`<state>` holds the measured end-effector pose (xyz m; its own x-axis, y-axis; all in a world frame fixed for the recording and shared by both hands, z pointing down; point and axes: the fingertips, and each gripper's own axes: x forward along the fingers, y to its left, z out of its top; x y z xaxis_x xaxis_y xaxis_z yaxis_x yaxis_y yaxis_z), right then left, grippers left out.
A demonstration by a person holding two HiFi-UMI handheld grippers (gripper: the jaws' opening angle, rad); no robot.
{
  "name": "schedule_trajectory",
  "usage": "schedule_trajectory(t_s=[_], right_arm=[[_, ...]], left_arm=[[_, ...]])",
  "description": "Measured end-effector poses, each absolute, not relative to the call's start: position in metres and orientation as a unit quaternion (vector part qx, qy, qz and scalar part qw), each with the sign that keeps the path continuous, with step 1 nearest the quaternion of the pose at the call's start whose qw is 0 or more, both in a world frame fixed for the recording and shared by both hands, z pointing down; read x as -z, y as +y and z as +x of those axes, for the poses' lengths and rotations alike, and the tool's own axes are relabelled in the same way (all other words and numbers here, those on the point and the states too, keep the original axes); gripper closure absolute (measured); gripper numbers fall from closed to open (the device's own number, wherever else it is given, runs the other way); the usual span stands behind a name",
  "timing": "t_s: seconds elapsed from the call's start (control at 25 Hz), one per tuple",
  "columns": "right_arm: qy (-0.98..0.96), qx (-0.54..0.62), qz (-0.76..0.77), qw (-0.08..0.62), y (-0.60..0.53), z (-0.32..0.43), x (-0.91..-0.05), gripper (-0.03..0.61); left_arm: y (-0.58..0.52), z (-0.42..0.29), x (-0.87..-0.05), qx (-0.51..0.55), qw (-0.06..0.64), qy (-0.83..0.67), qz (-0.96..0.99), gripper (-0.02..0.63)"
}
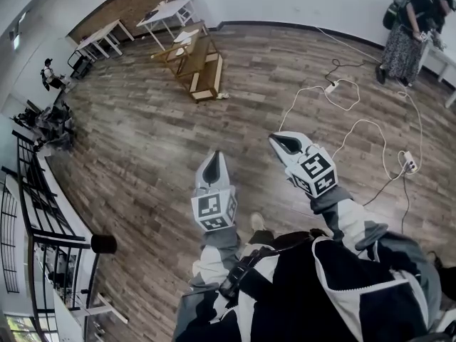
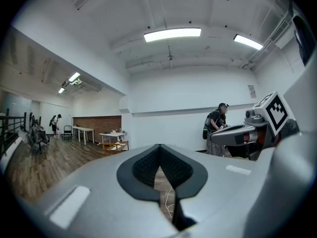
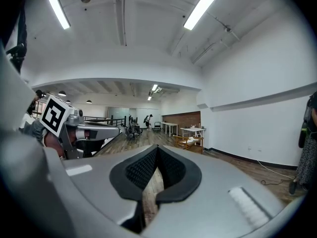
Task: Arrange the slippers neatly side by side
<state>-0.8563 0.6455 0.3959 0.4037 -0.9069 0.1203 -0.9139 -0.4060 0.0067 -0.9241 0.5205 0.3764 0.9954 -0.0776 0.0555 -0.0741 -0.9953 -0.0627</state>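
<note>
Head view: rack (image 1: 198, 63) beyond left gripper (image 1: 213, 155), indistinct

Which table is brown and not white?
The low wooden table, standing by itself farther out into the room. The other tables have white tops and stand farther back, near the brick wall.

Left gripper (image 1: 214, 157) and right gripper (image 1: 279, 140) held forward, jaws closed, apparently empty.
</note>
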Motion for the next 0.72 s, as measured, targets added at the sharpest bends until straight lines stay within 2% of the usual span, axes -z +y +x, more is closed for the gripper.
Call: schedule_trajectory(t_s=[0.36,0.72], right_arm=[[-0.526,-0.063,0.847,0.032,0.609,-0.803,-0.409,0.574],[-0.492,-0.077,0.867,0.030,0.538,-0.712,-0.413,0.574]], left_arm=[[0.480,-0.859,-0.395,0.039,0.008,0.012,-0.999,0.606],[0.401,-0.761,-0.405,0.051,-0.012,-0.019,-0.998,0.606]])
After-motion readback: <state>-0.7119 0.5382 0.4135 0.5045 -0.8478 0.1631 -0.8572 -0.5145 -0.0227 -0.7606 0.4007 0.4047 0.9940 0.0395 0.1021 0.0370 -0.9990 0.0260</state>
